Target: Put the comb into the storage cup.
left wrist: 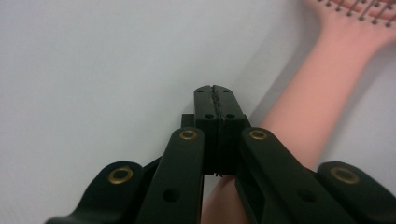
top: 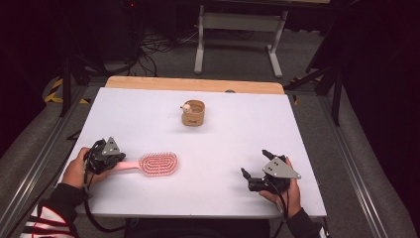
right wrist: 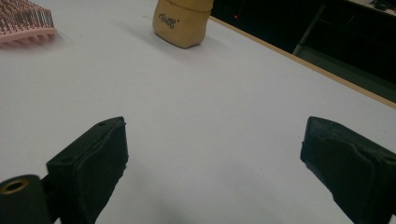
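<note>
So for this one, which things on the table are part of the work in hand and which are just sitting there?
In the work:
- pink hairbrush, its handle beside the left gripper, whose jaws are shut with nothing between them

Just lying about:
- tan cup, farther back on the white table
- right gripper, jaws open, resting idle near the table's front edge
</note>
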A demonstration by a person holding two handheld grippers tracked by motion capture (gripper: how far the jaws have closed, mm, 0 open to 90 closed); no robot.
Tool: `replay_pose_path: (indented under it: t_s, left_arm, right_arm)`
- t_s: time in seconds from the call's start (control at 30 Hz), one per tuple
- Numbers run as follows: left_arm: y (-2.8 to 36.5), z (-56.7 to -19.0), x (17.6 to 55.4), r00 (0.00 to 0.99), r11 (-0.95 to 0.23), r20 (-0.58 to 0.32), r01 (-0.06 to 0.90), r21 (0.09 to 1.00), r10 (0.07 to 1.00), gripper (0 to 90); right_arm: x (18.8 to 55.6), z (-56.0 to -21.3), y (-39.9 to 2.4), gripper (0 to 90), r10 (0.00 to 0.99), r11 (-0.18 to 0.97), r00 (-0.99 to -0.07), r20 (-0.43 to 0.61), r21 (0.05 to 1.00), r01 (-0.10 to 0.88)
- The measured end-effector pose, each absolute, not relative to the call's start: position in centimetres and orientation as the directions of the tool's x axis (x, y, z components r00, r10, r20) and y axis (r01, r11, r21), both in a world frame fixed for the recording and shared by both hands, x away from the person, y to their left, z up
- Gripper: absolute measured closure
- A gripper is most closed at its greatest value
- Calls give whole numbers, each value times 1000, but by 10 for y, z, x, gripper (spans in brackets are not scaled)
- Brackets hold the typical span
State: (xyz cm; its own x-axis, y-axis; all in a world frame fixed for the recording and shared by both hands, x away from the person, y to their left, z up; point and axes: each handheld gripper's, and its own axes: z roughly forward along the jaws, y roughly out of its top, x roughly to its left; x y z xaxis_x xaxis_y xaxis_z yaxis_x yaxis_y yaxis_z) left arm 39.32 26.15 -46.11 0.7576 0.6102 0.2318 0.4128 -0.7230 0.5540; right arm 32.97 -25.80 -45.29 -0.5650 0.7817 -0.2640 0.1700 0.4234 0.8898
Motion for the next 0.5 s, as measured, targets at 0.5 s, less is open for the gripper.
replay_pose_path:
  t_s: [0.5]
  left_arm:
    - [258,-461,361,774,-741,238,397,541,587,900]
  right_arm:
    - [330,-453,-257,79,779,433,-568,-267,883,180]
